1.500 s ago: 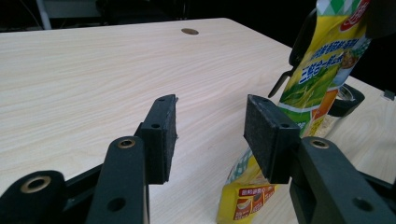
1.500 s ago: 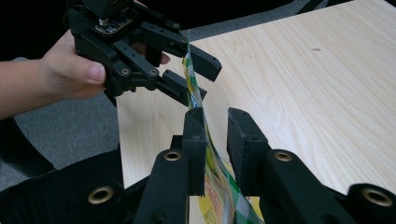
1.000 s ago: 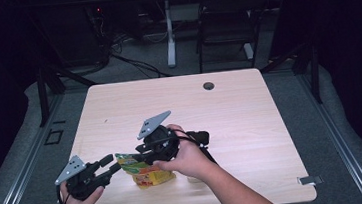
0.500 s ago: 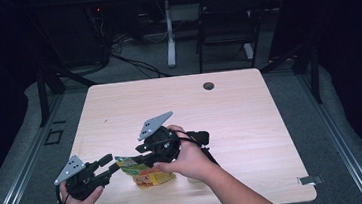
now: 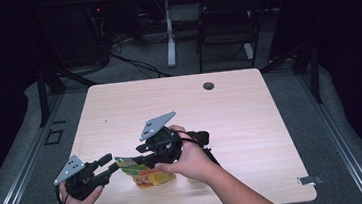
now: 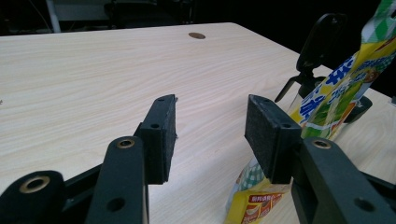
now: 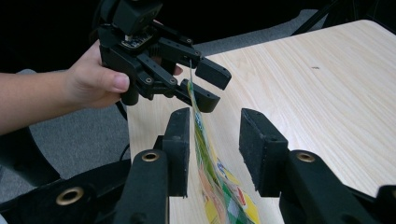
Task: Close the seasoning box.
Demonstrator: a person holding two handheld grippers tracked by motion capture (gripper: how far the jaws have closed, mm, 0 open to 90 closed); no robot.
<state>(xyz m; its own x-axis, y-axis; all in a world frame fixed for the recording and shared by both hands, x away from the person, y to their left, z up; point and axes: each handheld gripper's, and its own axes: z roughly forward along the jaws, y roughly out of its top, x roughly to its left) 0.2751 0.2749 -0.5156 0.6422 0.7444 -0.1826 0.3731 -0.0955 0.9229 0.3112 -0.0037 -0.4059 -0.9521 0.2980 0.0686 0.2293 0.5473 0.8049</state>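
A yellow and green snack bag (image 5: 148,174) stands near the table's front edge. My right gripper (image 5: 136,156) comes at its top from the right. In the right gripper view the bag's thin upper edge (image 7: 219,186) runs between the jaws of that gripper (image 7: 217,121), close beside the left pad. These jaws have just been opening and do not pinch the bag. My left gripper (image 5: 110,165) stands open just left of the bag. In the left gripper view nothing lies between the jaws of my left gripper (image 6: 210,107), and the bag (image 6: 336,88) rises to the right of the right jaw.
The light wooden table (image 5: 251,125) has a dark round cable hole (image 5: 208,86) at its far edge. Behind the table stand a chair (image 5: 226,22) and a white post (image 5: 169,33) on a dark floor. The front table edge runs just under both hands.
The right gripper's jaws look slightly wider apart around the bag's top. Both hands and the bag keep their places.
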